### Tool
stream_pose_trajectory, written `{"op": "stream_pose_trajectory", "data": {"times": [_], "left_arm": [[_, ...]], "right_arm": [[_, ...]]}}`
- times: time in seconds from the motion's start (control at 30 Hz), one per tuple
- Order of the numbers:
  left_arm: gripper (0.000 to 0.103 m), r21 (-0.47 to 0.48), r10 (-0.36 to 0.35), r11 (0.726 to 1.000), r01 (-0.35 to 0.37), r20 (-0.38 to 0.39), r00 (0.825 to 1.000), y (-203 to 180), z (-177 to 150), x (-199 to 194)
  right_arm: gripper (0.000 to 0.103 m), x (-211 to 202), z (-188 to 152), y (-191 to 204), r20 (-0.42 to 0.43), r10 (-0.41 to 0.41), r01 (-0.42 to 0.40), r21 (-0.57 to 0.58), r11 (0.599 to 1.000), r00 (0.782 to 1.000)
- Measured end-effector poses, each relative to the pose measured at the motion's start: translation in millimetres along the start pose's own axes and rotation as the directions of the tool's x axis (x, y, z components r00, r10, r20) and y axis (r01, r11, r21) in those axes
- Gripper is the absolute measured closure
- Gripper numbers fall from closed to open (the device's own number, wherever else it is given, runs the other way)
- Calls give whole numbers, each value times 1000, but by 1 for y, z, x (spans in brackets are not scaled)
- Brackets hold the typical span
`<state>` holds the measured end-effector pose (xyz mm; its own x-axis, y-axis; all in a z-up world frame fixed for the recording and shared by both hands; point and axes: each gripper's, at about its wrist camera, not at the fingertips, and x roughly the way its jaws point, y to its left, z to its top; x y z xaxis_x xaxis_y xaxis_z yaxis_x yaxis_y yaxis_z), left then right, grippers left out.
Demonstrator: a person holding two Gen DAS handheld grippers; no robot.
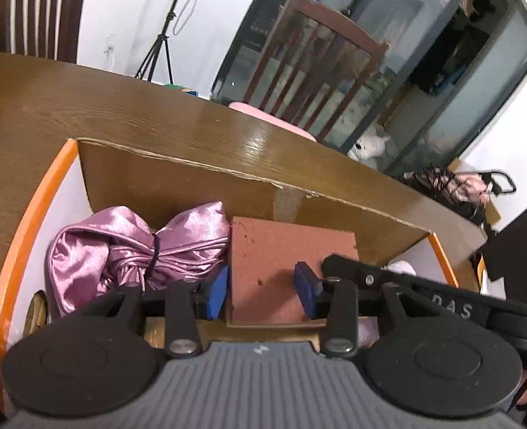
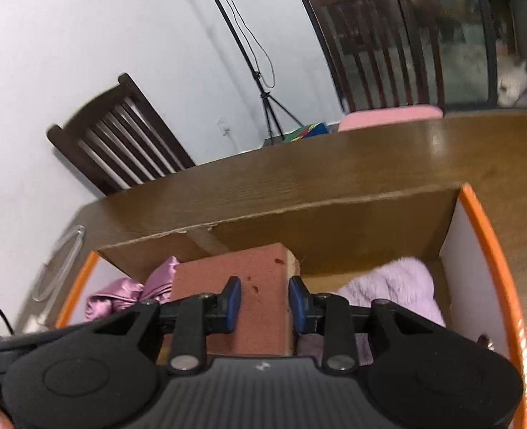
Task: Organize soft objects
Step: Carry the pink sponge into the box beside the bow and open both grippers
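Observation:
A cardboard box point(image 1: 177, 178) with orange rims point(image 2: 492, 236) stands on the wooden table. Inside lie a pink satin bundle point(image 1: 127, 250), a reddish-brown sponge block point(image 1: 281, 264) and a fluffy lilac cloth point(image 2: 395, 286). My left gripper point(image 1: 263, 286) is open over the sponge; its blue pads point(image 1: 217, 291) stand at the block's left edge and over its top. My right gripper point(image 2: 264, 302) has its blue pads point(image 2: 233, 304) pressed on both sides of the sponge block point(image 2: 249, 286). The satin bundle point(image 2: 120, 296) shows left of it. The right gripper's black body point(image 1: 424, 286) crosses the left wrist view.
The wooden table point(image 1: 84, 107) extends beyond the box. Dark wooden chairs point(image 2: 120, 136) point(image 1: 320, 64) stand at its far side, one with a pink cushion point(image 2: 388, 114). A tripod point(image 2: 274, 107) stands by the wall. A clear ring point(image 2: 59, 261) lies left of the box.

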<state>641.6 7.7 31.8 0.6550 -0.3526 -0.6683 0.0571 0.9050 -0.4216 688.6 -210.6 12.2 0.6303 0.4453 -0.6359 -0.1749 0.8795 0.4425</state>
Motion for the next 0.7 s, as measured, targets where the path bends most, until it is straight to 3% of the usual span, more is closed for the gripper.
{"op": "stream_pose_trajectory", "data": {"times": [0.03,0.2,0.27,0.33,0.43,0.7], "left_arm": [[60,-13,0,1000,0,-1,1000,2,-1,-1],[59,-2,7,1000,-7,-23,1000,3,3,1],[55,-7,-6,1000,6,-20,1000,2,8,-4],[41,32,2,999,-3,18,1000,-7,7,-23],[37,132,33,990,-44,86,996,-26,4,-60],[31,246,73,962,-118,184,980,-55,-13,-186]], "right_arm": [[65,0,-2,-4,-10,16,-15,9,1000,1000],[64,7,-5,-8,-41,18,-16,36,999,999],[60,3,-6,-5,-30,9,-8,29,1000,999],[56,-7,-7,4,4,-25,25,-23,999,1000],[54,-38,-6,19,56,-45,48,-65,997,997],[43,-177,-8,42,172,-123,153,-173,973,977]]}}
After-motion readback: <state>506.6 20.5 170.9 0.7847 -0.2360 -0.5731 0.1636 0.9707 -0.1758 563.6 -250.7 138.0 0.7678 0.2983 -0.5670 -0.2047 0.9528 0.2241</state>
